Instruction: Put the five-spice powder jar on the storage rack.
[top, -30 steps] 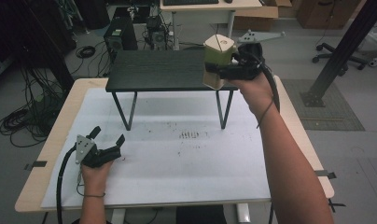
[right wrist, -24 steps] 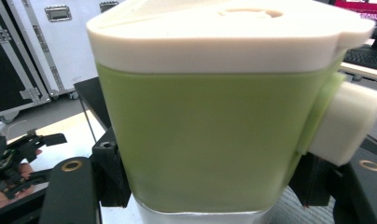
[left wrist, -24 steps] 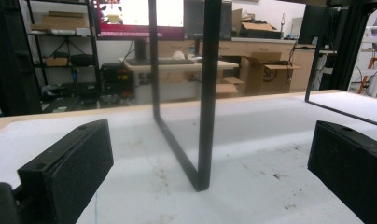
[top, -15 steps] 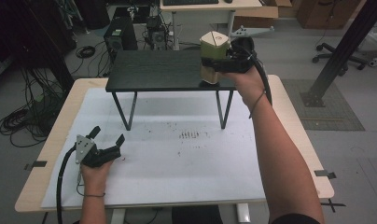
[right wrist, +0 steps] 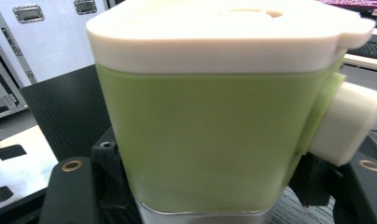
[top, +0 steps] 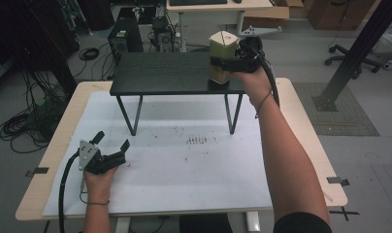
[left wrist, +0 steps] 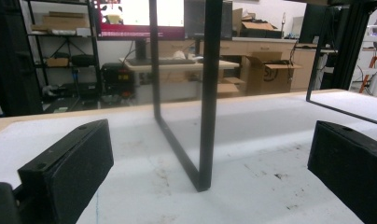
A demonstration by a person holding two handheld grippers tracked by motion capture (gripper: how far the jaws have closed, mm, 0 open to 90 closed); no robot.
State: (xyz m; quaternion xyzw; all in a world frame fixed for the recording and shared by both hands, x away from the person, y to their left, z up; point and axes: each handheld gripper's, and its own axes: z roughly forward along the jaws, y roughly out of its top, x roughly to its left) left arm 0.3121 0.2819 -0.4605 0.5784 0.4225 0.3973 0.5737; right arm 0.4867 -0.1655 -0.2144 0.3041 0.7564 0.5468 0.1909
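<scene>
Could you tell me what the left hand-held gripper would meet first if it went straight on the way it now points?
Probably the black leg of the small raised table, dead ahead of the left hand-held gripper; depth is unclear.

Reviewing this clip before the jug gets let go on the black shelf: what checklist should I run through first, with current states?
1. Right tongs shut on jug: ok.
2. Jug upright: ok.
3. Jug over shelf, near its right front corner: ok.
4. Jug base resting on shelf: cannot tell.
5. Lid seated on jug: ok.
6. Left tongs open, clear of the shelf on the table: ok.
</scene>
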